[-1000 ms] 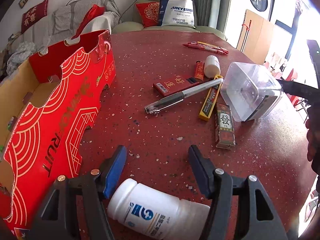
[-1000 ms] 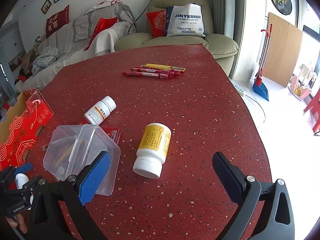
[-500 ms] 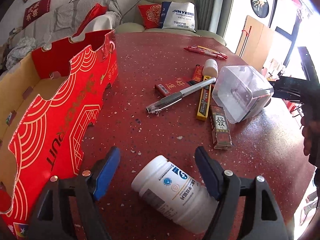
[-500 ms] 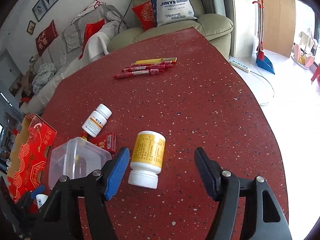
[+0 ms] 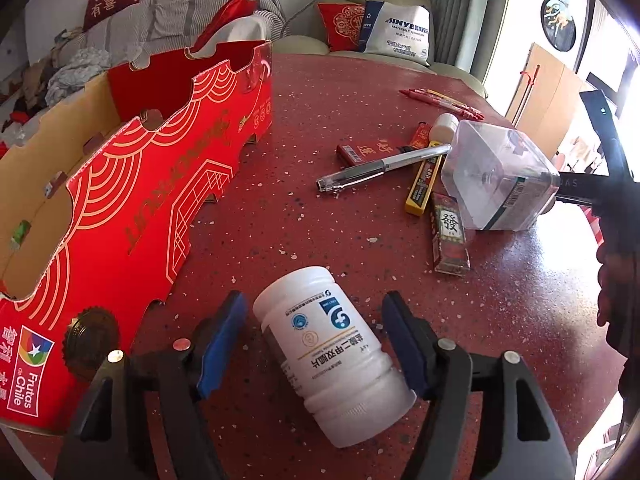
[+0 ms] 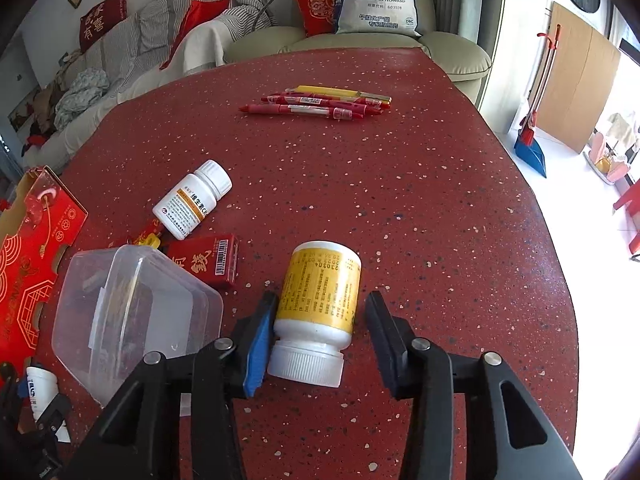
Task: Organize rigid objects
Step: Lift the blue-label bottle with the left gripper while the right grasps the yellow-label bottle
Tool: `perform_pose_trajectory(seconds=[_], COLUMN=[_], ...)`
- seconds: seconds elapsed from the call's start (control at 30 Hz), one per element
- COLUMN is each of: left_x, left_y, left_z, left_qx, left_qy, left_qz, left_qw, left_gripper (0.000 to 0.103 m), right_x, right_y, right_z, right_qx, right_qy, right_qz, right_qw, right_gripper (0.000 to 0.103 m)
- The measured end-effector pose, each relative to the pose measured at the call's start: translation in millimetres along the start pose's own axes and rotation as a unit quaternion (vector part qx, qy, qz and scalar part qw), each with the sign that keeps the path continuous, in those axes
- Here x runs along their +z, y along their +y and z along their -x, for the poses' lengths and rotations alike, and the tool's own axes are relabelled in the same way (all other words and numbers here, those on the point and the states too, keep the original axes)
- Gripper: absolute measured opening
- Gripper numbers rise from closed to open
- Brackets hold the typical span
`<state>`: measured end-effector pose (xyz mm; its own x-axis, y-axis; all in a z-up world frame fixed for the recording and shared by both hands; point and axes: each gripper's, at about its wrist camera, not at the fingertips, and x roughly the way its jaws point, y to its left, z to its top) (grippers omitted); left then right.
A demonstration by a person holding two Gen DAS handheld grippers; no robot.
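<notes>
On red table: three bottles, four pens, one clear tub.

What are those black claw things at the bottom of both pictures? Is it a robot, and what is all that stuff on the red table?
It is no robot. A person holds a grabbing tool in each hand, and each tool carries a camera looking out along its jaws. One picture is from the left tool, the other from the right.

The left gripper has a white bottle lying between its closing jaws, with a gap on one side. The right gripper is closing around a yellow bottle; its blue pad touches, the other jaw is not there yet.

On the red table lie a clear plastic box, a small white bottle, red pens and a silver pen. A big red cardboard box stands at the left.
</notes>
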<state>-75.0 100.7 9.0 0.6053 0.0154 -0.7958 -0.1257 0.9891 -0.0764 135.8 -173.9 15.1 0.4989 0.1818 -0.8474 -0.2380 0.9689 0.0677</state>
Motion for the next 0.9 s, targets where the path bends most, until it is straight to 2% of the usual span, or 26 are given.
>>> perform_pose_trajectory(seconds=[0.1, 0.23, 0.37, 0.47, 0.53, 0.6, 0.67, 0.73, 0.9], left_x=[1, 12, 32, 54, 65, 67, 63, 63, 58], left_y=[-5, -15, -39, -57, -65, -67, -65, -61, -61], left_z=[-3, -11, -29, -45, -52, -59, -58, -58, -58], left_qx=[0.020, 0.014, -0.003, -0.032, -0.034, -0.025, -0.017, -0.026, -0.021], left_qy=[-0.004, -0.002, -0.002, -0.001, -0.002, 0.008, -0.002, 0.001, 0.000], left_qz=[-0.009, -0.022, -0.058, -0.083, -0.094, -0.100, -0.099, -0.087, -0.087], left_qw=[0.9997, 0.9997, 0.9983, 0.9960, 0.9950, 0.9946, 0.9950, 0.9959, 0.9960], left_gripper=[0.057, 0.044, 0.043, 0.043, 0.048, 0.069, 0.079, 0.080, 0.083], right_x=[-2, -10, -24, -32, -35, -36, -37, -38, -41], right_y=[-1, -6, -5, -3, 0, 2, 3, 5, 14], right_z=[0, 8, 18, 21, 22, 22, 21, 21, 19], right_qx=[0.001, 0.005, 0.014, 0.023, 0.018, 0.014, 0.010, 0.007, -0.003], right_qy=[-0.007, -0.020, -0.028, -0.027, -0.031, -0.034, -0.038, -0.043, -0.050], right_qz=[0.004, -0.004, 0.003, 0.006, 0.011, 0.015, 0.017, 0.020, 0.042], right_qw=[1.000, 1.000, 1.000, 0.999, 0.999, 0.999, 0.999, 0.999, 0.998], right_gripper=[0.037, 0.037, 0.037, 0.037, 0.037, 0.037, 0.037, 0.038, 0.047])
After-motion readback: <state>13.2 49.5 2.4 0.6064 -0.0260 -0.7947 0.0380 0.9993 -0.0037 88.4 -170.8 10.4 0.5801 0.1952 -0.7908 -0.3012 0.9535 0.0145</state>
